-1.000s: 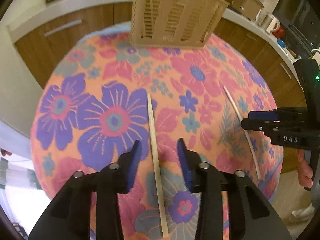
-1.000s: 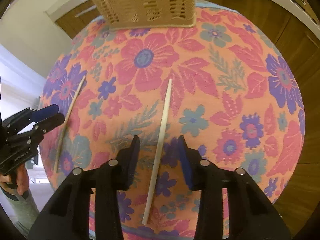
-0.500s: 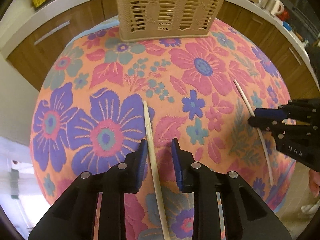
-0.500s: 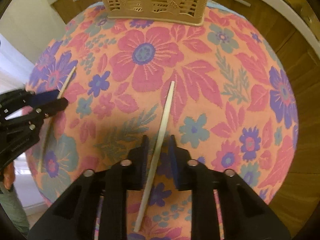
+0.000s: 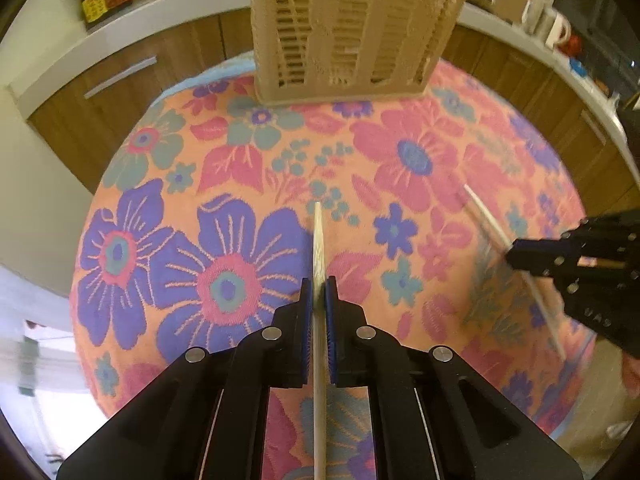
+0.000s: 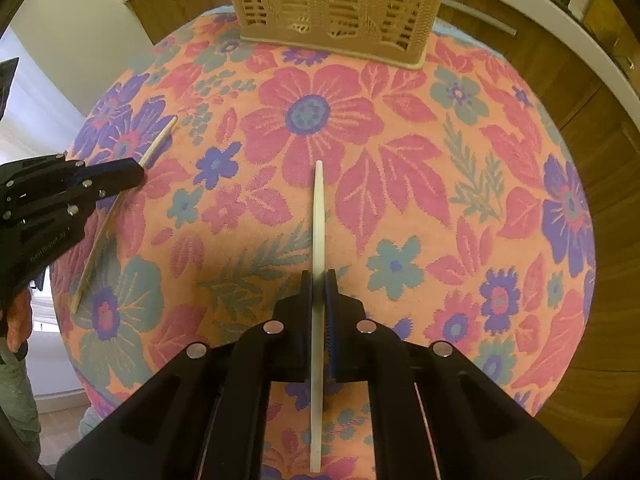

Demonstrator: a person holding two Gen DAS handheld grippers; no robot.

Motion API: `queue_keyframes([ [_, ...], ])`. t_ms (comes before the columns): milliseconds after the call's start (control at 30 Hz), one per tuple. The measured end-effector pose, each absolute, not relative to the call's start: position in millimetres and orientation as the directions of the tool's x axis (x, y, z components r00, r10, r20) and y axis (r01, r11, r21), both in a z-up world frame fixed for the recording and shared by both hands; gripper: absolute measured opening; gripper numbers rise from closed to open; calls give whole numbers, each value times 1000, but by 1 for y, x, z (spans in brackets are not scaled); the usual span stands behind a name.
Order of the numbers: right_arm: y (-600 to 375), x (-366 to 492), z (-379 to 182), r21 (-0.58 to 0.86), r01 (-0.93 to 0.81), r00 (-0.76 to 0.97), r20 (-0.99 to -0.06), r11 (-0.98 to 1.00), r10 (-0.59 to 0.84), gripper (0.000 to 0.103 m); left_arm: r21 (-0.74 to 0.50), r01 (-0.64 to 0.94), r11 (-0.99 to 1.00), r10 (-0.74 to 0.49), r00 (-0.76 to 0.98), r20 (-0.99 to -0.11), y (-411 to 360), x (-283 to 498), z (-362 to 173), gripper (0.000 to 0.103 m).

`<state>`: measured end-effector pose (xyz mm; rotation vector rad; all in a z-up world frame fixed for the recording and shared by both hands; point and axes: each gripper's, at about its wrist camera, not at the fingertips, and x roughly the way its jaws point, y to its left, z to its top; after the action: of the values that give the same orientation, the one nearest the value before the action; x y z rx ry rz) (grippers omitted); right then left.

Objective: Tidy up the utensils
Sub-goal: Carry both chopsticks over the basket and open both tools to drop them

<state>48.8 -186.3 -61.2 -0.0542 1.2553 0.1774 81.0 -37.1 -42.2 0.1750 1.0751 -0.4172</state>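
Gripping one chopstick each, apparently: both tongs.

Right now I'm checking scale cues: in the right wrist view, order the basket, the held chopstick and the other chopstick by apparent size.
1. Basket, cropped by the frame.
2. Held chopstick, nearer the camera.
3. Other chopstick, partly hidden by the left gripper, so its rank is unsure.

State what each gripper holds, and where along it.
Left gripper clamps a wooden chopstick partway along its shaft. Right gripper clamps a white chopstick near mid-length.
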Motion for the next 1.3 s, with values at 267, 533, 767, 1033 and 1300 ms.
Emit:
queue_keyframes([
  [267, -194, 33, -17, 106, -221, 433, -880, 970, 194, 4, -137, 467, 873, -401, 530, -747, -46, 59, 9, 4],
  [533, -200, 35, 29, 146, -234, 564, -785, 961, 256, 4, -210, 484, 849, -502, 618, -606, -59, 49, 52, 4],
  [767, -224, 58, 60, 197, -214, 653, -700, 957, 290, 4, -249, 472, 845, -530, 688, -496, -54, 61, 86, 4],
  [1033, -243, 83, 94, 197, -197, 736, -617, 960, 278, 4, -249, 464, 850, -526, 744, -412, -49, 88, 121, 4],
  [1300, -253, 113, 130, 200, -209, 811, -512, 957, 284, 4, -240, 467, 851, -524, 787, -326, -53, 121, 150, 4],
])
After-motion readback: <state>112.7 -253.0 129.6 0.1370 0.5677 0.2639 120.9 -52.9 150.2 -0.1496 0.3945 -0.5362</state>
